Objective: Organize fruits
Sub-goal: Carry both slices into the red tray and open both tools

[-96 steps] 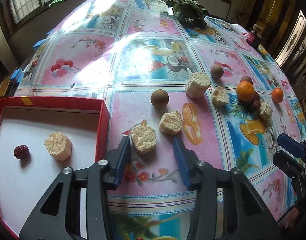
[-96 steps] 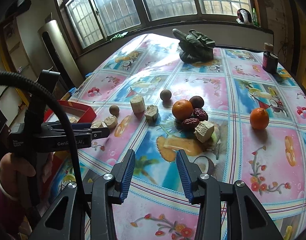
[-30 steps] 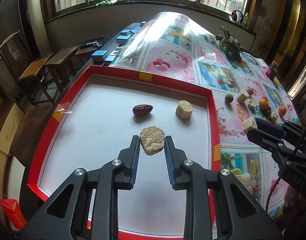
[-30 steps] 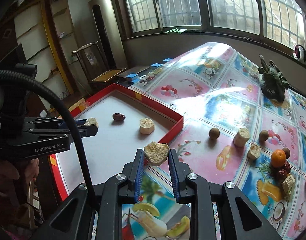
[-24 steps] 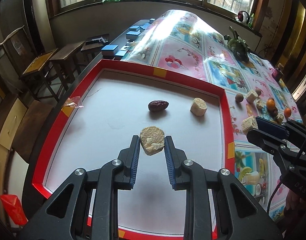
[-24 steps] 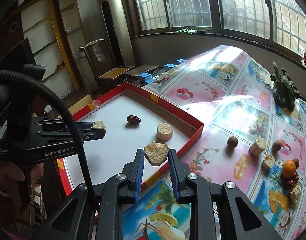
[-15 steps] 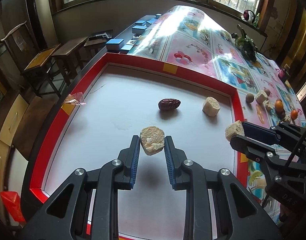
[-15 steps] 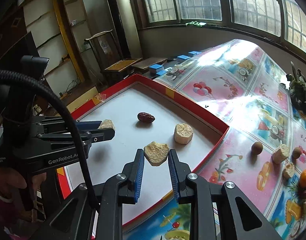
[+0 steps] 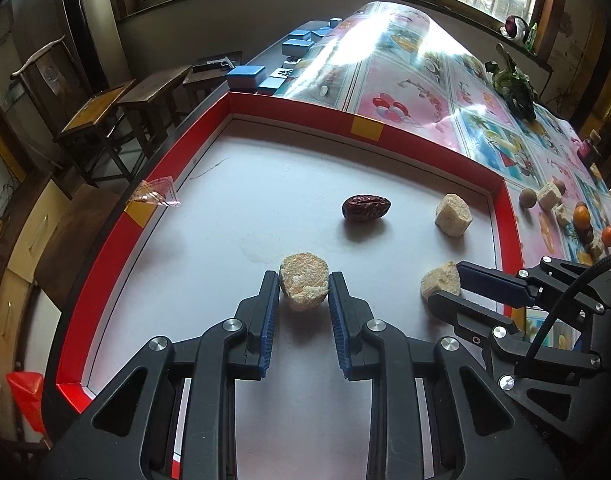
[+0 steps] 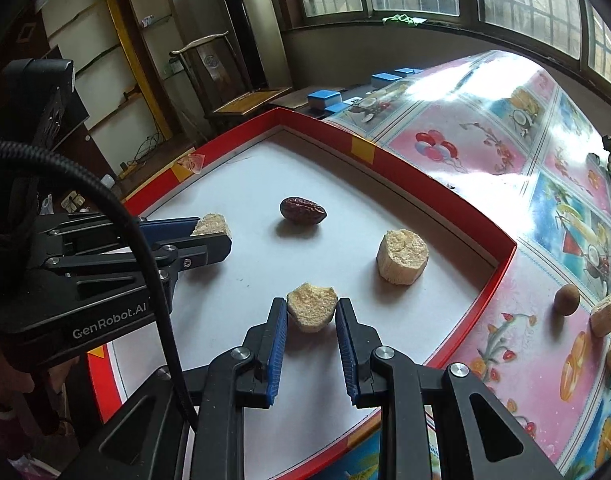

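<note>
Between the clenched fingers of the left gripper (image 9: 304, 293) and right gripper (image 10: 311, 314), two pale chunks hover over the red tray (image 9: 289, 110), where a date (image 9: 365, 207) and chunk (image 9: 452, 215) lie beyond; more fruit waits on the table.

Two pale, crumbly fruit chunks up off the tray floor: one round chunk (image 9: 304, 286) pinched in the left claw (image 9: 304, 292), one jagged-topped chunk (image 10: 312, 307) pinched in the right claw (image 10: 311, 314). Down on the white floor of the red-walled tray (image 9: 297, 114): a wrinkled dark red date (image 9: 365, 207) lying on its side, with a stubby cream chunk (image 9: 453, 215) near it. Out on the patterned bench (image 9: 425, 92): more chunks, brown round fruits, oranges (image 9: 580, 214).
</note>
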